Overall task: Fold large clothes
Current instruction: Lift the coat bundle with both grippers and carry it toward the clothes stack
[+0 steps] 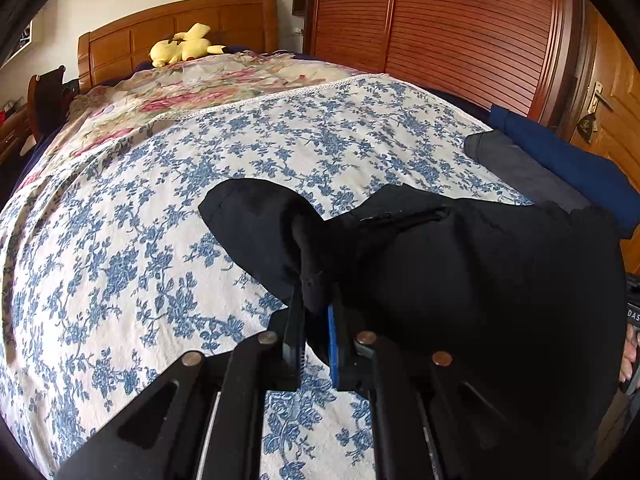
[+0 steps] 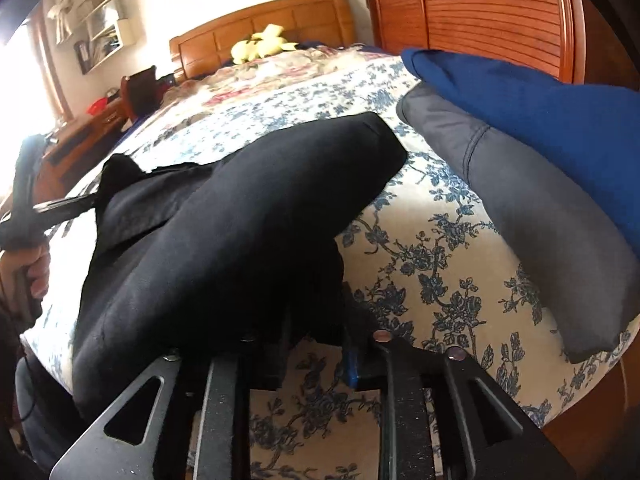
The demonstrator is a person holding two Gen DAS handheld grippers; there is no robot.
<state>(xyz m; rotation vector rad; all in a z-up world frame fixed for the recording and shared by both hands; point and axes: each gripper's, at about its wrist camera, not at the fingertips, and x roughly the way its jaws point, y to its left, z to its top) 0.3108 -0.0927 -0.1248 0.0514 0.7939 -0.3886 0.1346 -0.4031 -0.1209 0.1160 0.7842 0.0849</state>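
Observation:
A large black garment (image 1: 460, 280) hangs from both grippers over the blue-flowered bedspread (image 1: 160, 200). My left gripper (image 1: 316, 300) is shut on one bunched edge of it, and the cloth drapes off to the right. In the right wrist view the same black garment (image 2: 240, 220) stretches from my right gripper (image 2: 316, 332), which is shut on its near edge, across to the left gripper (image 2: 76, 204) at the far left. The cloth hides the right gripper's fingertips.
Folded grey clothing (image 2: 540, 220) and folded blue clothing (image 2: 540, 112) lie on the bed's right side, by a slatted wooden wardrobe (image 1: 460, 20). A yellow plush toy (image 1: 182, 46) sits by the headboard. A desk and chair (image 2: 136, 88) stand left of the bed.

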